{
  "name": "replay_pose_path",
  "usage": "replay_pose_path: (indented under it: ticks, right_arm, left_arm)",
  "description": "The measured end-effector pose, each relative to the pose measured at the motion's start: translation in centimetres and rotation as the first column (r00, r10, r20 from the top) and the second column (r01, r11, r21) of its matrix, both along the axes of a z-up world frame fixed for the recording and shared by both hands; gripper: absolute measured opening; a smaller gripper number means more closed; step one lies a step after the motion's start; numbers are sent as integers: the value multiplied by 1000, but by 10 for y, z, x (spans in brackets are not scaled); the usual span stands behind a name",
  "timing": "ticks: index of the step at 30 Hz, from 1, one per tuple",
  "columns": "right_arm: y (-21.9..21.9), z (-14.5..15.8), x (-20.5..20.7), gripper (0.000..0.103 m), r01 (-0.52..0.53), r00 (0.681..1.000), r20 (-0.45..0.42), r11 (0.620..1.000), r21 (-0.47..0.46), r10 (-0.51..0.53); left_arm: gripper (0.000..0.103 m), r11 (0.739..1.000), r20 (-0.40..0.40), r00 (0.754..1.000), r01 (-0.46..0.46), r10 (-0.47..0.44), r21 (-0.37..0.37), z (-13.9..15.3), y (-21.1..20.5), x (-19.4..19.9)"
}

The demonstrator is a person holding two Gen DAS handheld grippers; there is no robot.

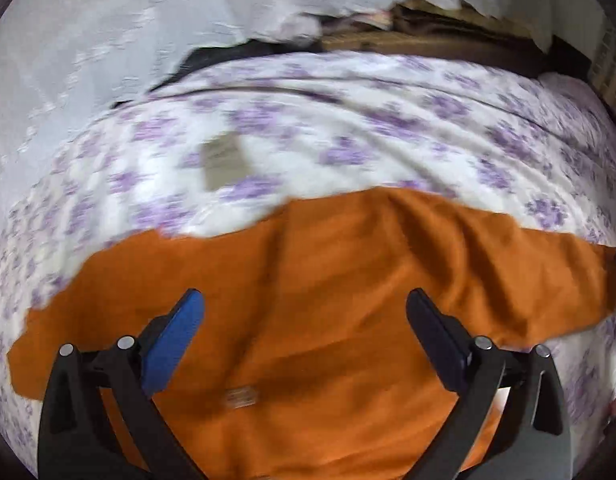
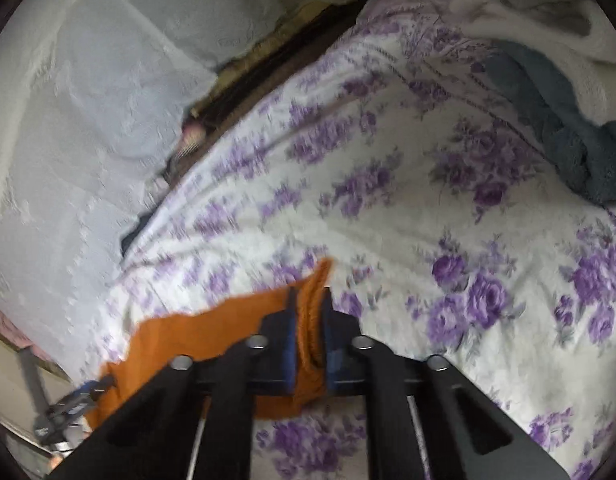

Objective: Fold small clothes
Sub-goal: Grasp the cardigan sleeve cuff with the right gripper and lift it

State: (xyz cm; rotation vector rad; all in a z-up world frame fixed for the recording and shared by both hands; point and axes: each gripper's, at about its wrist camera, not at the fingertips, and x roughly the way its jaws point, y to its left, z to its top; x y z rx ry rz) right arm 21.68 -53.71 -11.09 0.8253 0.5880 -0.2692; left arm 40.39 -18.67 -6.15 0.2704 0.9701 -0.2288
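An orange garment (image 1: 328,300) lies spread on a bed with a white sheet printed with purple flowers (image 1: 348,128). A small label (image 1: 239,397) shows on the cloth near the bottom. My left gripper (image 1: 304,300) is open just above the garment, holding nothing. In the right wrist view my right gripper (image 2: 310,300) is shut on a bunched edge of the orange garment (image 2: 204,332), which trails off to the left over the sheet (image 2: 388,208).
White embossed pillows (image 2: 88,100) lie at the left, with a dark gap and brown bedding behind them. A grey-blue towel (image 2: 560,140) and white fabric (image 2: 548,12) lie at the far right. A pale patch (image 1: 224,164) shows on the sheet.
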Motion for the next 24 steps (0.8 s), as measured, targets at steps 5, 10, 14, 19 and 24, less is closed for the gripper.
replay_pose_path:
  ticks: [5, 10, 14, 19, 24]
  right_arm:
    - [-9, 7, -11, 4, 61, 998, 18, 998, -30, -60]
    - [-23, -16, -13, 15, 55, 998, -49, 993, 104, -50]
    - [-15, -16, -13, 42, 8, 1000, -17, 993, 119, -6]
    - [-5, -24, 0, 42, -61, 998, -11, 985, 161, 63]
    - [-1, -23, -8, 42, -92, 995, 63, 960, 266, 78]
  left_arm:
    - [99, 998, -2, 1000, -18, 18, 63, -42, -38, 9]
    - [99, 999, -9, 1000, -21, 21, -38, -48, -19, 7]
    - [99, 998, -22, 999, -27, 26, -65, -51, -14, 9]
    - [99, 998, -11, 999, -31, 31, -53, -52, -15, 7]
    - [99, 998, -11, 999, -31, 31, -56, -52, -15, 6]
